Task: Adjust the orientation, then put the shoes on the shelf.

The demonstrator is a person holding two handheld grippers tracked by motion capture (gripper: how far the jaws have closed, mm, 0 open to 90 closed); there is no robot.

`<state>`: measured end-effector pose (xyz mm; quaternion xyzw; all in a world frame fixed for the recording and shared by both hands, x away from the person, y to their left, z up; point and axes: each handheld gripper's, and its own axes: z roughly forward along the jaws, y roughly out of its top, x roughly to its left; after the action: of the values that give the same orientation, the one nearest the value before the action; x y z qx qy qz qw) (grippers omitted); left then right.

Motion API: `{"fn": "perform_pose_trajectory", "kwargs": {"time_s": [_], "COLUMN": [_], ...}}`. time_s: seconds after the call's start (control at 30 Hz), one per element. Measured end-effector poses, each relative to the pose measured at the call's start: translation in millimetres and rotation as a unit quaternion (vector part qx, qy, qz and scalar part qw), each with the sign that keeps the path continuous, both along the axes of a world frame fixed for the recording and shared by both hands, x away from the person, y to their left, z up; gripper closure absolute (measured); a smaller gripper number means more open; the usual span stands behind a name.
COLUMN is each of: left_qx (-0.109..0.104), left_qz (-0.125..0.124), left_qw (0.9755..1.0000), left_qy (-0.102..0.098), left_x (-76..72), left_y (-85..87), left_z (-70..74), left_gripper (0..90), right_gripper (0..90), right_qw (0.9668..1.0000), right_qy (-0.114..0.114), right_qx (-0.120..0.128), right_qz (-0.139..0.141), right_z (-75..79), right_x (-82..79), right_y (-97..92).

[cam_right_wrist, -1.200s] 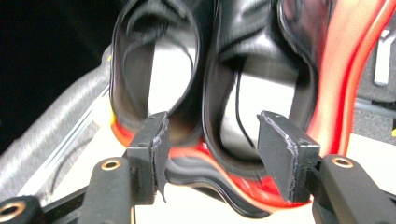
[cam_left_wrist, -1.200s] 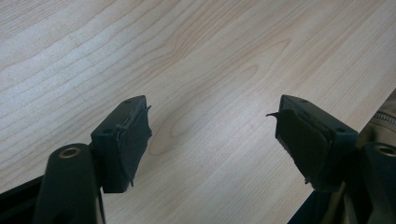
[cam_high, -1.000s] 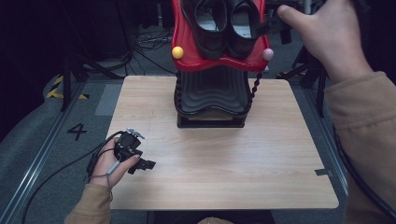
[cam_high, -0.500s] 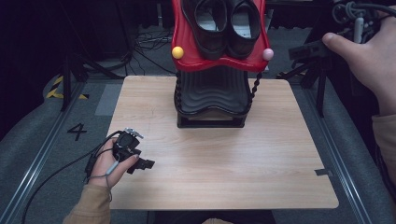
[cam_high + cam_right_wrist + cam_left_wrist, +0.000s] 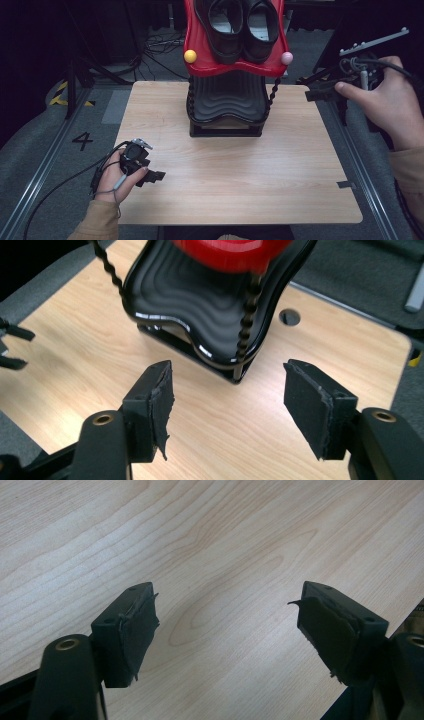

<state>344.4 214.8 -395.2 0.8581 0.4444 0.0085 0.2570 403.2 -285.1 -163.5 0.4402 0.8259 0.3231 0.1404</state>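
R gripper (image 5: 320, 92) off table's (image 5: 240, 200) right edge, jaws just widened, empty. L gripper (image 5: 150, 176) spread near left edge. Rack (image 5: 227, 107) at rear.

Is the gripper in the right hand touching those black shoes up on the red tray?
Apart. In the high view the right gripper hangs beside the table, well away from the black shoes on the red tray.

a: how many shoes?
b: two black shoes (image 5: 243, 26), both on one red tray (image 5: 200, 60).
a: trays in all?
b: two, with the black tray (image 5: 227, 97) beneath. one yellow ball (image 5: 190, 56), one pink ball (image 5: 286, 58).
a: grippers?
b: two: left gripper (image 5: 156, 176), right gripper (image 5: 320, 92).
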Motion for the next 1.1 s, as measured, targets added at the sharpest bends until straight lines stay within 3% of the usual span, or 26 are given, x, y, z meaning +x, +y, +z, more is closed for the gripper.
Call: {"fn": "perform_pose_trajectory", "kwargs": {"time_s": [0.47, 0.73, 0.9, 0.93, 1.1], "left_qx": [-0.001, -0.002, 0.003, 0.003, 0.005], "left_qz": [0.018, 0.017, 0.015, 0.015, 0.014], "left_qw": [0.9997, 0.9997, 0.9998, 0.9998, 0.9998], "left_qy": [-0.015, -0.016, -0.015, -0.015, -0.010], "left_x": [-14.8, -13.7, -12.0, -12.0, -12.4], "left_y": [5.2, 2.8, 0.6, 0.6, -0.9], "left_z": [-2.5, -0.2, -1.6, -1.6, -4.3], "left_gripper": [23.6, 23.2, 23.2, 23.2, 23.0], "right_gripper": [36.0, 34.6, 33.7, 33.7, 32.8], "right_qw": [0.9990, 0.9974, 0.9964, 0.9964, 0.9950], "right_qy": [0.026, 0.046, 0.053, 0.053, 0.071], "right_qx": [0.001, 0.002, -0.010, -0.010, -0.020], "right_qz": [0.037, 0.055, 0.066, 0.066, 0.069], "right_z": [-79.6, -127.3, -157.3, -157.3, -188.1], "right_x": [-1.0, 2.1, 1.1, 1.1, -2.3], "right_y": [-6.6, -8.8, -9.5, -9.5, -11.7]}}
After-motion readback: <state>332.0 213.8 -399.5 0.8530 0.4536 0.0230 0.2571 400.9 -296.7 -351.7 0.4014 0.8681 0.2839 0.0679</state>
